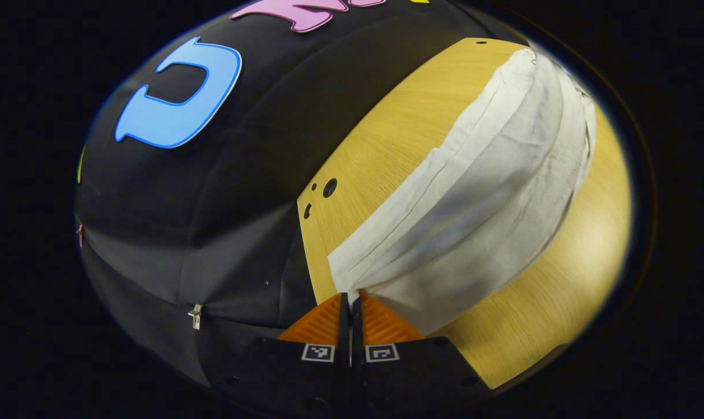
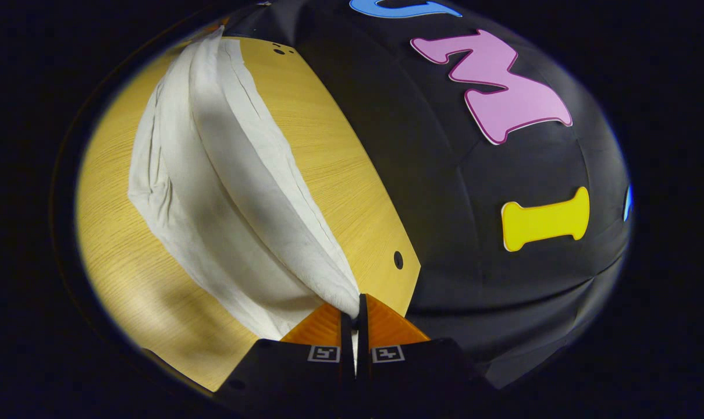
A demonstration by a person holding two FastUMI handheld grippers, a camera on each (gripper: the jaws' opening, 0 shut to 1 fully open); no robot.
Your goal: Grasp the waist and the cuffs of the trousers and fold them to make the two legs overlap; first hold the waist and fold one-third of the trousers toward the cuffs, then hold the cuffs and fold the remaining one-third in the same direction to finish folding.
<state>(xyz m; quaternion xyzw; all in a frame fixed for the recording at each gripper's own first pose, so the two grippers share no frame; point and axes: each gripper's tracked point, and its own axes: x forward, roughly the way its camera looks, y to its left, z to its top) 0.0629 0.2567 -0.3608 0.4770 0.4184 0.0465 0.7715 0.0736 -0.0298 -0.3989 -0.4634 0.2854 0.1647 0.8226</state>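
- While you hold both ends up, the trousers (image 1: 480, 192) hang as one long white band over the wooden table (image 1: 375, 139), sagging toward it in the middle of each frame.
- Your left gripper (image 1: 350, 299), at the bottom centre of the left gripper view, has its fingers pressed together on a pinch of white cloth.
- Your right gripper (image 2: 355, 302), at the bottom centre of the right gripper view, is likewise closed tight on the fabric's other end.
- Judging by the layered edges along the band, the two legs look already laid over each other, so the lengthwise fold seems done or nearly so.
- Neither third-fold looks begun: the cloth runs full length, from the lower centre to the upper right in the left view.
- You cannot tell from either view which end is the waist and which the cuffs.
- Toward its upper left, the right gripper view shows crumpled creases at the band's far end; the left gripper view shows a cluster of holes (image 1: 323, 195) at the table's edge.
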